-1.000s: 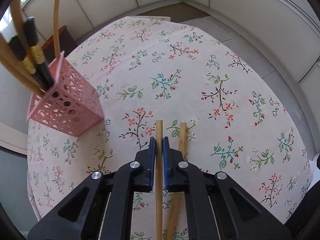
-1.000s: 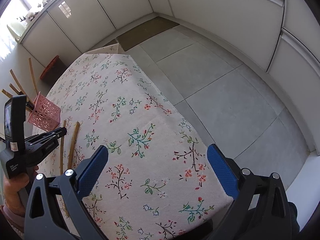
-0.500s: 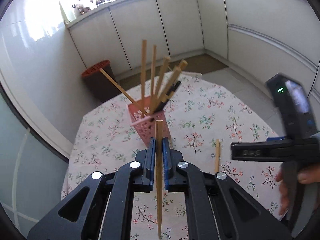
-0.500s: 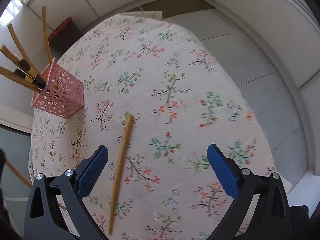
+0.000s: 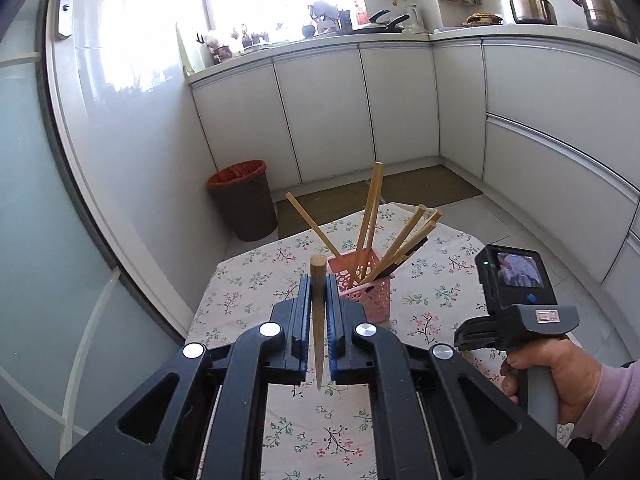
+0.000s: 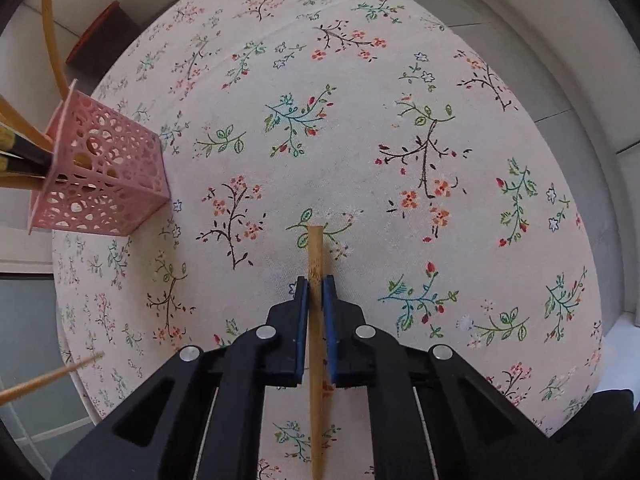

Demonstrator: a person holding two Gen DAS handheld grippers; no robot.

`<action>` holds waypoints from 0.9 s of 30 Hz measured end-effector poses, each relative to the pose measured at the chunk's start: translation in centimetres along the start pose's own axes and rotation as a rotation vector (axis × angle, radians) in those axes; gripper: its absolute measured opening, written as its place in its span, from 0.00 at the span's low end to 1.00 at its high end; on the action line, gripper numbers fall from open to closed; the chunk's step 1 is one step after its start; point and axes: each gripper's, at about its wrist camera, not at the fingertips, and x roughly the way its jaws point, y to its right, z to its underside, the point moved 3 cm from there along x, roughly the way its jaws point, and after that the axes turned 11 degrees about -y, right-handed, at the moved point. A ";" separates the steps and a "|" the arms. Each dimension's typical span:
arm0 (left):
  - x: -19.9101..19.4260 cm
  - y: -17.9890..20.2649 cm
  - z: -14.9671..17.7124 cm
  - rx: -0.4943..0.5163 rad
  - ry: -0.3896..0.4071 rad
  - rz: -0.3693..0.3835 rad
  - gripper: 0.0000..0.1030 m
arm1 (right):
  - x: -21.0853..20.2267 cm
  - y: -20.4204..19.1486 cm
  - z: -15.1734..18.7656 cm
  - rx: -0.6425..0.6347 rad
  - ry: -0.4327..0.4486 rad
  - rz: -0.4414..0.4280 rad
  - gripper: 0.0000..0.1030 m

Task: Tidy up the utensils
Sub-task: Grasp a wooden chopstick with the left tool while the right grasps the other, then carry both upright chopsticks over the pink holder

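Chopstick (image 6: 314,280) number two lies flat on the floral worktop (image 6: 400,128), and our right claw (image 6: 315,284) has just been closing on it; the blue pads now sit against both sides of the shaft near its thick end, so we read it as clamped. It has not left the cloth yet. The other chopstick (image 5: 318,312) is pinched in our left claw (image 5: 318,284), held in the air, thick end forward, thin tip pointing back between the arms. Its thin tip also shows at the lower-left edge of the right view.

The pink holder (image 5: 366,284) stands on the worktop just beyond the left claw, already carrying several chopsticks that fan out of its top. In the right view the same holder sits at the far left, well apart from the stick we are gripping.

Step in hand, as we judge it: both last loose sticks are picked, one airborne, one freshly clamped. Nothing else loose on the cloth that we can see.

Next move calls for lifting the right stick clear, then bringing each stick over the holder's open top and tipping it towards upright, thin end down, before letting go. Watch the fan of sticks already inside: an incoming stick could knock them or nudge the light holder.
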 end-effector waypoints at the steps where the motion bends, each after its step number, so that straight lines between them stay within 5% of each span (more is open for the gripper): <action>1: -0.2 0.0 0.0 -0.003 0.004 0.000 0.06 | -0.8 0.3 0.6 -0.014 0.025 -0.022 0.08; 8: -0.7 0.0 -0.5 -0.021 0.011 0.023 0.06 | -9.4 1.7 5.7 -0.175 0.215 -0.186 0.08; 17: -1.3 -2.9 -5.0 -0.206 -0.006 0.258 0.06 | -22.4 3.1 8.4 -0.309 0.463 -0.278 0.08; 27: -1.2 -4.4 -12.0 -0.252 0.067 0.216 0.06 | -32.4 3.4 5.5 -0.316 0.573 -0.407 0.08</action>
